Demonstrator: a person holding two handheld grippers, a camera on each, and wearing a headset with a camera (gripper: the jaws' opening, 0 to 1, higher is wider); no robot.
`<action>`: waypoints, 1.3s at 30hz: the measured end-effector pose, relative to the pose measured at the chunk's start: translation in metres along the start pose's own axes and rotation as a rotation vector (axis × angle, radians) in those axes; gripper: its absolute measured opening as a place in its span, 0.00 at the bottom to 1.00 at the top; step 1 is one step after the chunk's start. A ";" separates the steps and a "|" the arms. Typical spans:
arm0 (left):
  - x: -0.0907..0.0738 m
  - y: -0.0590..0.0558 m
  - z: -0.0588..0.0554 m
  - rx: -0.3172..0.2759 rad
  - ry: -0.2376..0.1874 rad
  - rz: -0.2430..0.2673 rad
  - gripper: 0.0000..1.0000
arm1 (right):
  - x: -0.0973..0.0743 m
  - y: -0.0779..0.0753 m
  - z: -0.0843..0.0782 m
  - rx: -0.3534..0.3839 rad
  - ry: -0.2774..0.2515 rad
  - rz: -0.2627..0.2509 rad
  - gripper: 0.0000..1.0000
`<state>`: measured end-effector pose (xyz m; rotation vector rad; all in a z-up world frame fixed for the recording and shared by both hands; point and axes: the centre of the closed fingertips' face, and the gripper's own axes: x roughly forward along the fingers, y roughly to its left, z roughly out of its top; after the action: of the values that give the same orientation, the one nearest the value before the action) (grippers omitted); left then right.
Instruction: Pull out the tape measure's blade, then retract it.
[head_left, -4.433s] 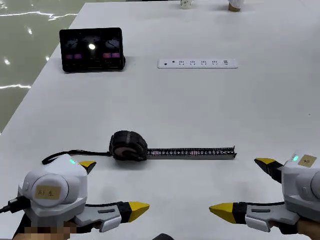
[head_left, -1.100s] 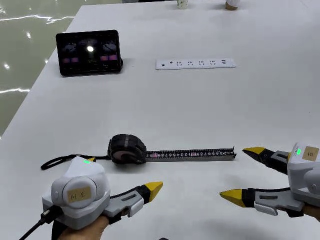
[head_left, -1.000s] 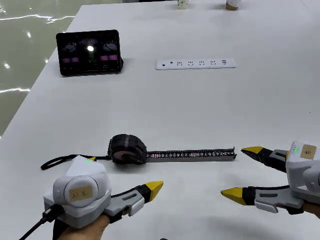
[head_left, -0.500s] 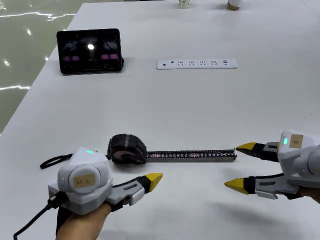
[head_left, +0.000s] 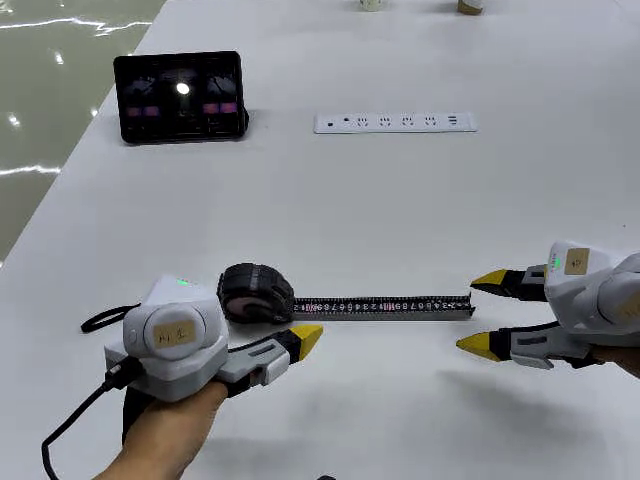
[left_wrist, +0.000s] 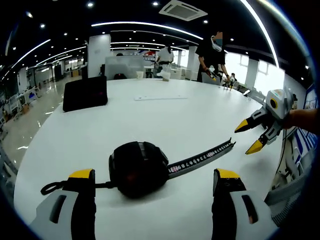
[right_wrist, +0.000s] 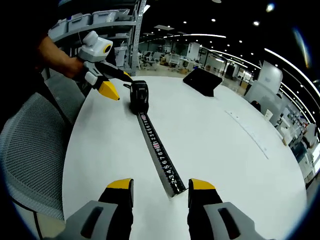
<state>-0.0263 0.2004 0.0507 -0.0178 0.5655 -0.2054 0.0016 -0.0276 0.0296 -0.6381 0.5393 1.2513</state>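
My left gripper (left_wrist: 155, 175) has its jaws spread wide, and the black tape measure case (left_wrist: 137, 167) sits between them, not pinched. Its blade (right_wrist: 157, 147) lies pulled out on the white table (head_left: 400, 200), running toward my right gripper (right_wrist: 160, 184). That gripper's jaws stand apart, with the blade's hook end (right_wrist: 176, 190) between the tips, unclamped.

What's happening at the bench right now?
A person holds a gripper in each hand over the white table. The tape measure lies there with its blade pulled out. The left gripper is open and faces the case without gripping it. The right gripper is open, its jaws on either side of the blade's free end, not closed on it.
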 end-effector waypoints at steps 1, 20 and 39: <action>0.000 0.000 0.000 0.000 -0.001 0.001 0.95 | 0.001 -0.001 -0.001 -0.010 0.007 0.002 0.40; 0.020 0.003 0.004 -0.031 0.011 0.009 0.92 | 0.014 -0.014 -0.016 -0.093 0.103 0.093 0.31; 0.032 0.012 0.005 -0.107 0.034 0.035 0.75 | 0.024 -0.020 -0.023 -0.126 0.166 0.179 0.21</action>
<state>0.0048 0.2054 0.0368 -0.1083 0.6093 -0.1411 0.0262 -0.0309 -0.0008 -0.8180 0.6702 1.4161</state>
